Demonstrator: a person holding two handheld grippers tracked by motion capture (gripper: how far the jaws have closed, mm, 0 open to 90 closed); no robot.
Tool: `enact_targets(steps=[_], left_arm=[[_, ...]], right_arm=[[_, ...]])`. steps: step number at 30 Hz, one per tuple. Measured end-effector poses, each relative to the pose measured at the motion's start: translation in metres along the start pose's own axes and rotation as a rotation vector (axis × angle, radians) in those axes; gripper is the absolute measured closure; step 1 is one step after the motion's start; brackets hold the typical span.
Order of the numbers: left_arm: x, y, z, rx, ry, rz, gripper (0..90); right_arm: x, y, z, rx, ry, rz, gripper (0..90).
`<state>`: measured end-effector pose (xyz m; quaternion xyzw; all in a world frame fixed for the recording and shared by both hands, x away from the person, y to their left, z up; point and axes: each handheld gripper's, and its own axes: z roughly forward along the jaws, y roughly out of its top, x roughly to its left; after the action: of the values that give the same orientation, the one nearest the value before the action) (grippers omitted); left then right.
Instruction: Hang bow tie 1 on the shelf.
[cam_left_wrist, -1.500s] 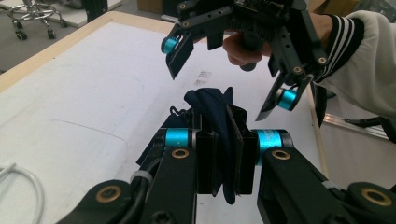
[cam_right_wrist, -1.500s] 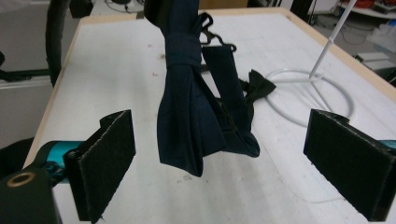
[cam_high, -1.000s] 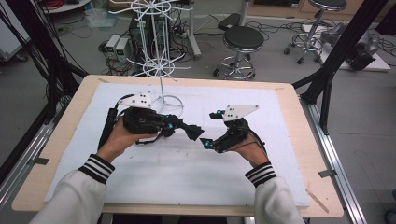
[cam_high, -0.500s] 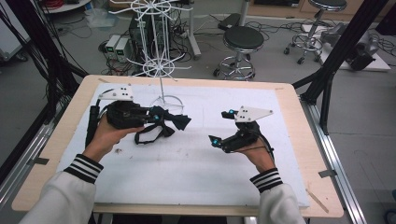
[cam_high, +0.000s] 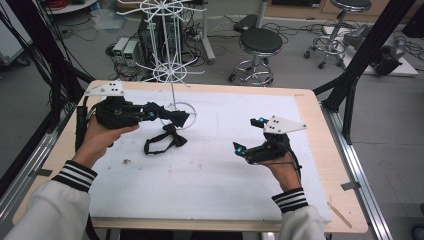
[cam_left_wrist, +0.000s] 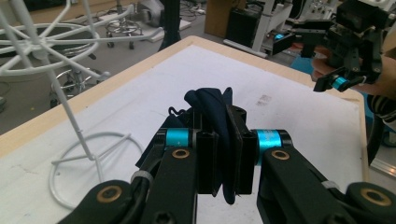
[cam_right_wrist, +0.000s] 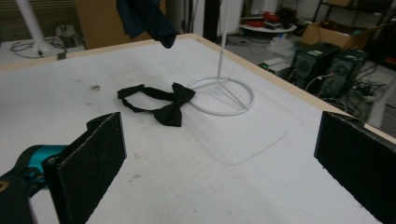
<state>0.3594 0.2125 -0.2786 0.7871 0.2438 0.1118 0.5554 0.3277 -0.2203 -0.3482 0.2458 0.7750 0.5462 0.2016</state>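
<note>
A grey floor (cam_high: 300, 55) fills the upper frame, with two black stools (cam_high: 260, 42), tangled cables (cam_high: 215, 30) and black frame posts (cam_high: 372, 45).

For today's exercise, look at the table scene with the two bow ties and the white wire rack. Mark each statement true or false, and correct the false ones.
1. The left tool is shut on a dark blue bow tie. True.
2. The right tool grips the black bow tie. False: its jaws stand open with nothing between them, and that tie lies on the table.
3. The black bow tie lies beside the wire rack's ring base. True.
4. The dark blue bow tie hangs on the wire rack. False: the left tool holds it.
</note>
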Motion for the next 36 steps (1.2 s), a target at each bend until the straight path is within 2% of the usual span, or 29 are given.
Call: enact_targets(steps=[2, 6, 8, 18, 28, 36], left_arm=[[0.002, 0.001, -0.002, -0.001, 0.006, -0.002, 83.0], [0.005, 0.004, -0.006, -0.007, 0.022, -0.005, 83.0], [0.007, 0.006, -0.008, -0.003, 0.028, -0.007, 83.0], [0.017, 0.015, -0.011, -0.001, 0.054, -0.025, 83.0], [0.023, 0.025, -0.011, -0.005, 0.075, -0.026, 83.0], [0.028, 0.032, -0.006, 0.003, 0.086, -0.026, 83.0]], right_arm=[[0.001, 0.001, -0.004, -0.007, -0.027, 0.003, 1.5], [0.000, -0.001, -0.012, -0.025, -0.052, 0.019, 1.5], [0.000, -0.007, -0.016, -0.061, -0.063, 0.031, 1.5], [0.002, -0.036, -0.028, -0.077, -0.128, 0.054, 1.5], [0.005, -0.054, -0.036, -0.115, -0.175, 0.078, 1.5], [0.010, -0.067, -0.039, -0.186, -0.241, 0.054, 1.5]])
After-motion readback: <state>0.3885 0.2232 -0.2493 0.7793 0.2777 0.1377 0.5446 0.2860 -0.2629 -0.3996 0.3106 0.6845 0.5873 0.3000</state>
